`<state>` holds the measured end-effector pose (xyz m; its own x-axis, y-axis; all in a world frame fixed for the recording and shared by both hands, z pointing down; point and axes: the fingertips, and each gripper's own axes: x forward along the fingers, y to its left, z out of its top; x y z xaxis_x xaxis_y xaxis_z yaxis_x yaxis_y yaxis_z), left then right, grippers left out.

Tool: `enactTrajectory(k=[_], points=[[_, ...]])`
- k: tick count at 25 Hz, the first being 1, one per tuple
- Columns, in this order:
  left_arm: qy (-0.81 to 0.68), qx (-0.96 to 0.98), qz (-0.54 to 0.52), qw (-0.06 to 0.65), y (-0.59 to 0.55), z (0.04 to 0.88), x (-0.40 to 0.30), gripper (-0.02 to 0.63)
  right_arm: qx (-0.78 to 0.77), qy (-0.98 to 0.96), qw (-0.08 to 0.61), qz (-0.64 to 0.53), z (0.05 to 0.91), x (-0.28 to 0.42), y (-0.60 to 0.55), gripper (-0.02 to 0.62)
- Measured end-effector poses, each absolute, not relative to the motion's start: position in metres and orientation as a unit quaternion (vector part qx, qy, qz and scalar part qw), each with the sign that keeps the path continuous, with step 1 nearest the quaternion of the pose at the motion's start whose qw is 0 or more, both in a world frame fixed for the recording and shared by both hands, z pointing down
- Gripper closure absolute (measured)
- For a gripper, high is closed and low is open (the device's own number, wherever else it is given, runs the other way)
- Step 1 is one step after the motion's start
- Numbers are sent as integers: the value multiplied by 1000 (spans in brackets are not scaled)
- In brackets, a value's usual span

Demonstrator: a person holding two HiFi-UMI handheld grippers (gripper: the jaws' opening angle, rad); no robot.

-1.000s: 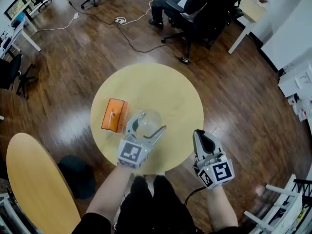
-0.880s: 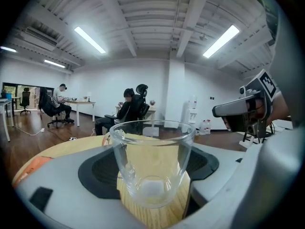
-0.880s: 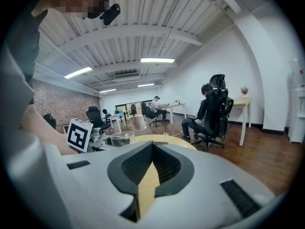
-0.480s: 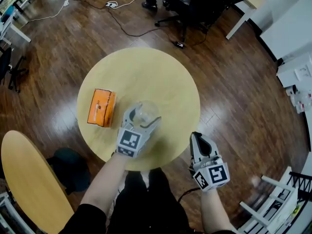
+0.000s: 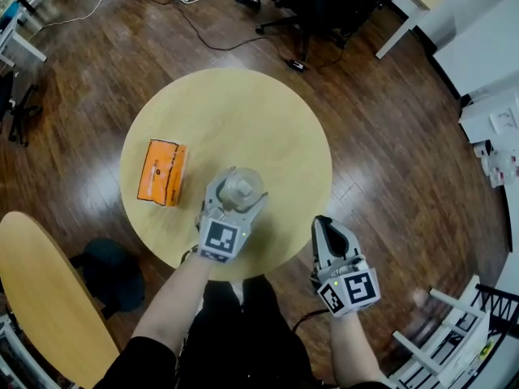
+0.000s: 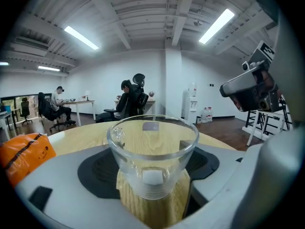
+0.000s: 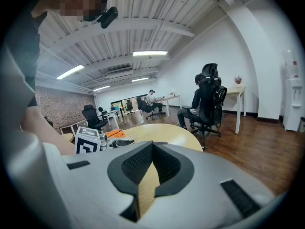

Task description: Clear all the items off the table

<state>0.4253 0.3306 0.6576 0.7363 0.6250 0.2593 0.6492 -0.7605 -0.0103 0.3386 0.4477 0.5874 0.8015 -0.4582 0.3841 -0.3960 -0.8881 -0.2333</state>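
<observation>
Dark wooden floor [image 5: 389, 177] of an open office surrounds a round, pale wooden bench [image 5: 243, 104], seen from steeply above. Two items remain on it. A clear drinking glass [image 6: 152, 142] stands upright near the bench's near side, mouth up and its axis vertical. It lies directly ahead of the left tool [image 5: 239, 191], whose jaws stand wide apart on either side of it, and no squeeze on the wall is evident. The coming move appears to turn on this alignment, since the glass is already centred in the gap and only a closing of the jaws seems needed. An orange packet [image 5: 160, 173] lies flat to the left of the glass, well apart from it, with its long axis running away from the person. It is nearer the left tool than the right. The right tool [image 5: 328, 227] hangs at the bench's near edge, its jaws together and empty. Dark print on the packet is too small to read, and no brand is legible.
</observation>
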Motion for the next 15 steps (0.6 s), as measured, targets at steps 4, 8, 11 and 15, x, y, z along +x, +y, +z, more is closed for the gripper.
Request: enactTrajectory(k=[4, 8, 11, 15], points=[[-344, -930, -121, 52, 331, 657, 423, 213, -946, 227, 68, -223, 586, 337, 444, 592], [-356, -922, -148, 29, 334, 663, 417, 151, -943, 238, 64, -223, 584, 336, 437, 592], [-356, -920, -162, 18, 330, 665, 408, 121, -941, 247, 59, -222, 582, 333, 426, 592], [-344, -924, -168, -3, 308, 659, 385, 141, -943, 246, 54, -218, 577, 323, 415, 592]])
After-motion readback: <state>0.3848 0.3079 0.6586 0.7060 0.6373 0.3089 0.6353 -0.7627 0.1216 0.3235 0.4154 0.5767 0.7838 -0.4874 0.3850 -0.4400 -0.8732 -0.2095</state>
